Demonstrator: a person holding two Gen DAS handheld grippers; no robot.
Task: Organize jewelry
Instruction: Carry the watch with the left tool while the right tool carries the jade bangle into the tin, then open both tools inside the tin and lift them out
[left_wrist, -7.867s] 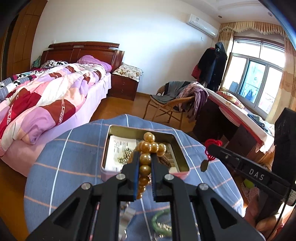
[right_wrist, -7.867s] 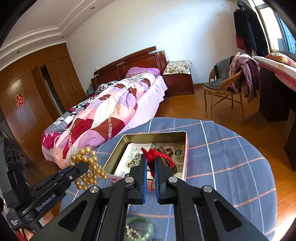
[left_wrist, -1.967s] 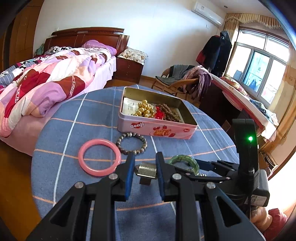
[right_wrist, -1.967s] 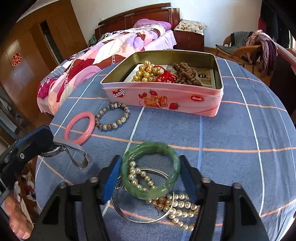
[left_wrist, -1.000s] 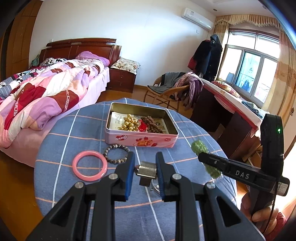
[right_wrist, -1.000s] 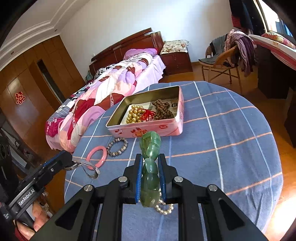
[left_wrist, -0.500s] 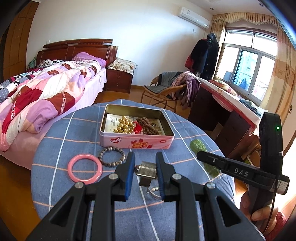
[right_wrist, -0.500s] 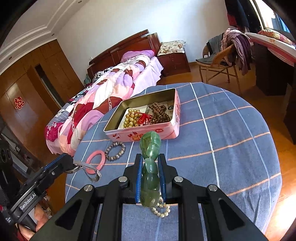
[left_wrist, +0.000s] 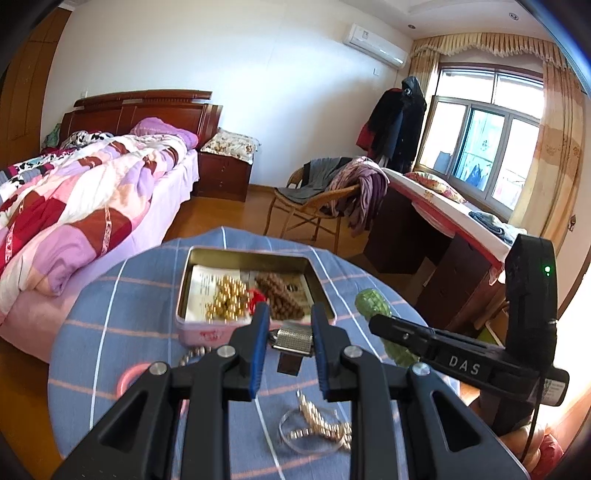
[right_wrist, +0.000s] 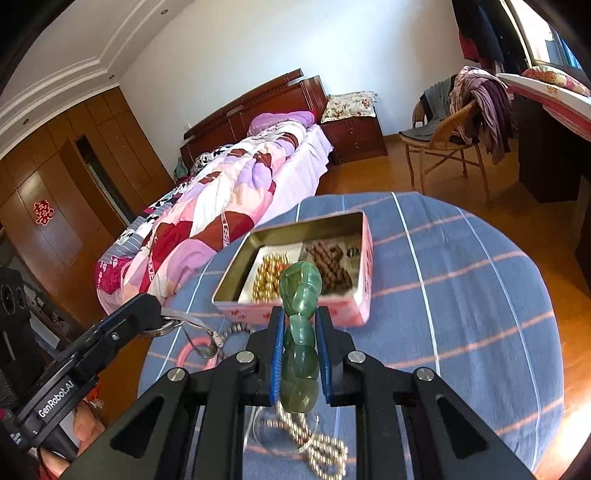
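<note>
A pink tin (left_wrist: 207, 330) (right_wrist: 364, 266) stands open on the blue checked table (left_wrist: 122, 295) (right_wrist: 461, 295). Gold beads (left_wrist: 227, 299) (right_wrist: 267, 277), a red cord and brown beads (left_wrist: 280, 299) (right_wrist: 330, 267) lie in it. My left gripper (left_wrist: 290, 319) (right_wrist: 155, 308) is shut on a silver metal watch band (left_wrist: 294, 339) (right_wrist: 195, 325), held above the table near the tin's front. My right gripper (right_wrist: 299, 317) (left_wrist: 373, 321) is shut on a green jade bracelet (right_wrist: 300, 332) (left_wrist: 373, 302), held upright just before the tin.
On the cloth lie a pink bangle (left_wrist: 127, 376) (right_wrist: 192, 350), a grey bead bracelet (left_wrist: 192, 354) (right_wrist: 234, 328), a pearl strand with a thin silver ring (left_wrist: 317, 428) (right_wrist: 314, 443). A bed (left_wrist: 74, 206) is to the left, a wicker chair (left_wrist: 317, 199) and desk behind.
Both grippers have moved forward toward the tin with their loads. The tin now sits closer and larger in both views. The grips are unchanged.
</note>
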